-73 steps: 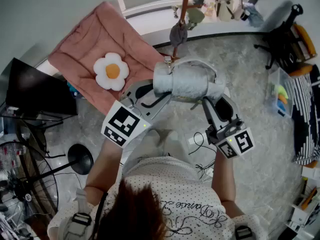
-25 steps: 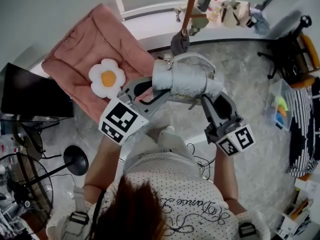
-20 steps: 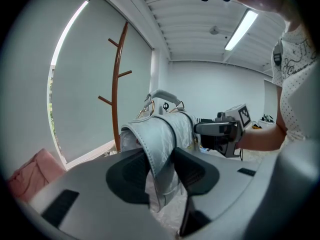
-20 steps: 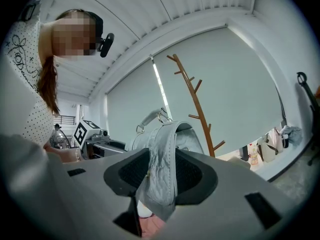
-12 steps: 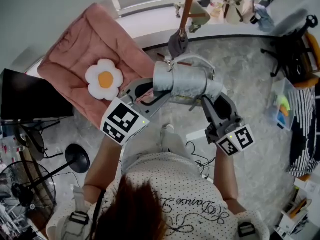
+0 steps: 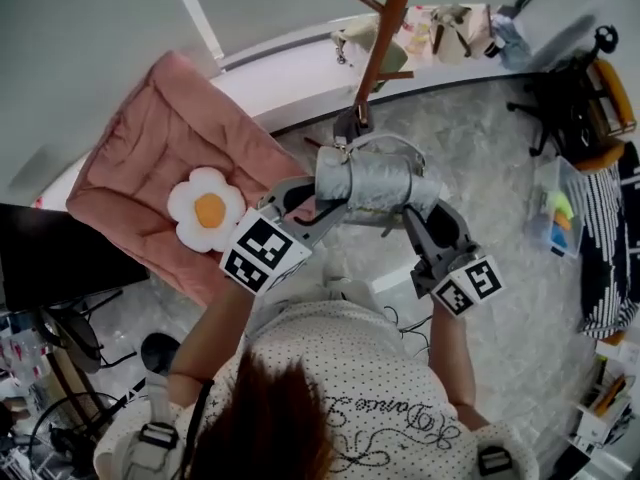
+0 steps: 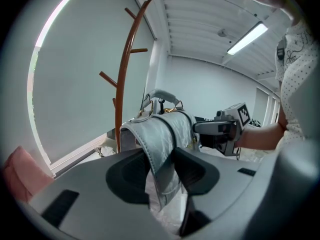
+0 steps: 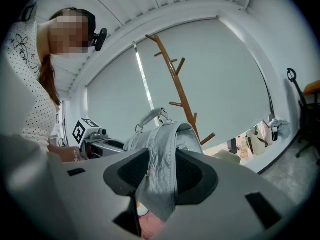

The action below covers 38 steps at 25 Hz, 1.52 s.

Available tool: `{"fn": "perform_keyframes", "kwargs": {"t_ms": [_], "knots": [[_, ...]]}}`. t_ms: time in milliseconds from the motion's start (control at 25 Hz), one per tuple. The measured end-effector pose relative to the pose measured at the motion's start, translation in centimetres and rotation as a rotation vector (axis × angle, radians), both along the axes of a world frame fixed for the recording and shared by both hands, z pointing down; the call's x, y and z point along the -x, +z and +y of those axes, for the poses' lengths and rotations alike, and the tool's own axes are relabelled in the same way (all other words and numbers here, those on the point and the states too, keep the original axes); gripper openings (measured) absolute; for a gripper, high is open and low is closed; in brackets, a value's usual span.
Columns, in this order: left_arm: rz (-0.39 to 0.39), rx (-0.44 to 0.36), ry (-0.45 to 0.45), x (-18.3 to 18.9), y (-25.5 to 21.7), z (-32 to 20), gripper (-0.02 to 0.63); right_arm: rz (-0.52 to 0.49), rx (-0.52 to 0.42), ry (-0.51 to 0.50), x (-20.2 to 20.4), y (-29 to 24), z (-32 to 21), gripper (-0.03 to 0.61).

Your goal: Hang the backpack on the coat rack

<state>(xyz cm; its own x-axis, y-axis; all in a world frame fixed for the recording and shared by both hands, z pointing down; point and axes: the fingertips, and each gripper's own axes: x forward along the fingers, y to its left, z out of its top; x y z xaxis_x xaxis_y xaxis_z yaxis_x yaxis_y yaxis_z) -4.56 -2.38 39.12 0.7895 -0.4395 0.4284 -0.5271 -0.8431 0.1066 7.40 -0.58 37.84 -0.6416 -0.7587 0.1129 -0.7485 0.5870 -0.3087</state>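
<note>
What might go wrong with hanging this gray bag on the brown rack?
The left gripper and right gripper each pinch only a strap of the backpack, so it might slip and drop. Its top handle looks small, so it could miss a peg on the coat rack or knock it.

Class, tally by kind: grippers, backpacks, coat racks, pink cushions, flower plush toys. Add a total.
grippers: 2 (left gripper, right gripper)
backpack: 1
coat rack: 1
pink cushion: 1
flower plush: 1
Total: 6
</note>
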Motion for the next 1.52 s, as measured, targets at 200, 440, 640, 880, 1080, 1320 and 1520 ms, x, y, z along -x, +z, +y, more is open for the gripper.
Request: {"fn": "perform_keyframes", "kwargs": {"t_ms": [200,440,640,880,1080,1320,1520], "knots": [[-0.011,0.018,0.037,1.8,1.1,-3.3,0.152,-0.011,0.020,0.056,1.9,1.3,-2.8,0.167],[-0.032,0.064,0.051,0.8,3.0,-5.6,0.152,-0.010,0.075,0.059,1.1,3.5,-4.9,0.167],[-0.052,0.105,0.038,0.4,4.1,-6.1,0.153,0.000,0.125,0.024,0.7,4.7,-5.5,0.166],[-0.073,0.152,0.007,-0.9,5.8,-7.1,0.153,0.024,0.179,-0.036,-0.6,6.5,-6.9,0.166],[-0.084,0.187,-0.022,-1.7,7.9,-8.4,0.153,0.035,0.223,-0.051,-1.5,8.6,-8.4,0.166],[-0.095,0.248,-0.058,-1.2,9.8,-8.8,0.153,0.030,0.296,-0.085,-1.1,10.6,-9.5,0.167],[-0.104,0.278,-0.068,-1.7,12.5,-10.2,0.153,0.033,0.344,-0.084,-1.6,13.4,-10.9,0.169]]}}
